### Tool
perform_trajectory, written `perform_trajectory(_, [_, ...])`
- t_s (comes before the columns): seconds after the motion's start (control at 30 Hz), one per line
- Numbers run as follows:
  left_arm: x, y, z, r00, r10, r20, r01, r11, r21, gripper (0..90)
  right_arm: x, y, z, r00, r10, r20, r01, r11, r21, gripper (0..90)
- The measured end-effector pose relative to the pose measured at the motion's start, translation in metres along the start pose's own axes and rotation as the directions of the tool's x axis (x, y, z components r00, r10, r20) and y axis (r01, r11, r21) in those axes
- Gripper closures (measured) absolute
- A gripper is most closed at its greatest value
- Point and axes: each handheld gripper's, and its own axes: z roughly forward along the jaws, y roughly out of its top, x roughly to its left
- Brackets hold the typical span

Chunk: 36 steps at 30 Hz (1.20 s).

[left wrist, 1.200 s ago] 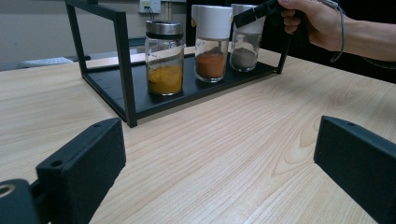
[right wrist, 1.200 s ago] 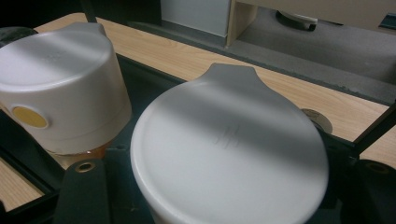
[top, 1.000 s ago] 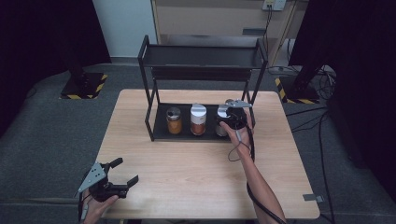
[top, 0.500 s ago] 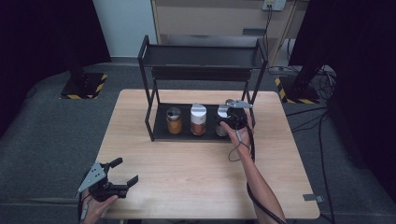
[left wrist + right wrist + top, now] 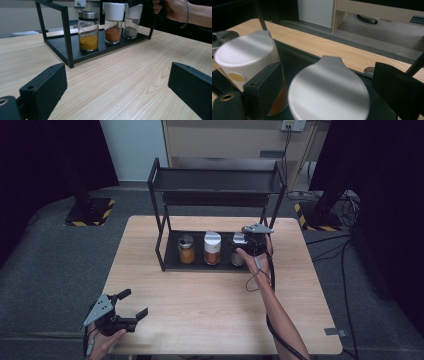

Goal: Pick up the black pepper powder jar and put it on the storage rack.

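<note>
1. The grey spice jar [image 5: 329, 92] stands at the right end of the rack's [image 5: 159, 215] bottom shelf, between the jaws of the right tongs [image 5: 245, 242], which are spread apart and not gripping it.
2. Closing off-centre could tip it or knock the orange jar [image 5: 212, 249] just beside it.
3. The rack's right post looks close, though the view there is poor.
4. The yellow jar [image 5: 186, 249] stands farther left.
5. The left tongs [image 5: 131, 305] wait open over the surface [image 5: 210, 305].

Light wooden table [image 5: 210, 305], black two-tier rack [image 5: 216, 182] standing on it, three spice jars [image 5: 212, 248] on rack's bottom shelf
</note>
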Motion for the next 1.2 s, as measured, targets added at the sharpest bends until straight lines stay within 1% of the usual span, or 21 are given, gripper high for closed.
perform_trajectory(0.1, [0.0, 0.0, 0.0, 1.0, -0.001, 0.0, 0.001, 1.0, -0.001, 1.1, 0.001, 0.005, -0.005, 0.9999, -0.008, -0.007, 0.008, 1.0, -0.014, 8.4])
perform_trajectory(0.23, [0.0, 0.0, 0.0, 1.0, -0.001, 0.001, 0.001, 1.0, 0.0, 1.1, -0.001, 0.014, -0.011, 0.9993, -0.02, -0.033, 0.019, 1.0, -0.011, 8.1])
perform_trajectory(0.47, [0.001, 0.0, 0.0, 1.0, -0.003, 0.002, 0.003, 1.0, -0.001, 1.1, -0.001, 0.024, -0.024, 0.9985, -0.032, -0.043, 0.031, 0.999, -0.029, 8.1])
perform_trajectory(0.57, [0.001, 0.0, 0.0, 1.0, -0.006, 0.002, 0.006, 1.0, -0.001, 1.1, -0.001, 0.029, -0.032, 0.9983, -0.031, -0.05, 0.029, 0.999, -0.035, 8.1])
perform_trajectory(0.73, [0.001, 0.0, 0.001, 1.0, -0.005, 0.002, 0.005, 1.0, 0.0, 1.1, -0.001, 0.034, -0.045, 0.9972, -0.045, -0.06, 0.043, 0.998, -0.047, 8.1])
perform_trajectory(0.83, [0.001, 0.0, 0.001, 1.0, -0.008, 0.004, 0.008, 1.0, 0.002, 1.1, -0.002, 0.036, -0.052, 0.9964, -0.041, -0.074, 0.037, 0.998, -0.054, 8.1])
perform_trajectory(1.0, [0.0, 0.0, 0.001, 1.0, -0.006, 0.003, 0.006, 1.0, -0.002, 1.1, -0.001, 0.036, -0.063, 0.9952, -0.049, -0.085, 0.043, 0.997, -0.065, 7.8])
perform_trajectory(1.2, [0.001, 0.0, 0.002, 0.9999, -0.014, 0.006, 0.014, 0.9999, -0.001, 1.1, -0.003, 0.037, -0.073, 0.9925, -0.056, -0.108, 0.049, 0.997, -0.067, 6.6])
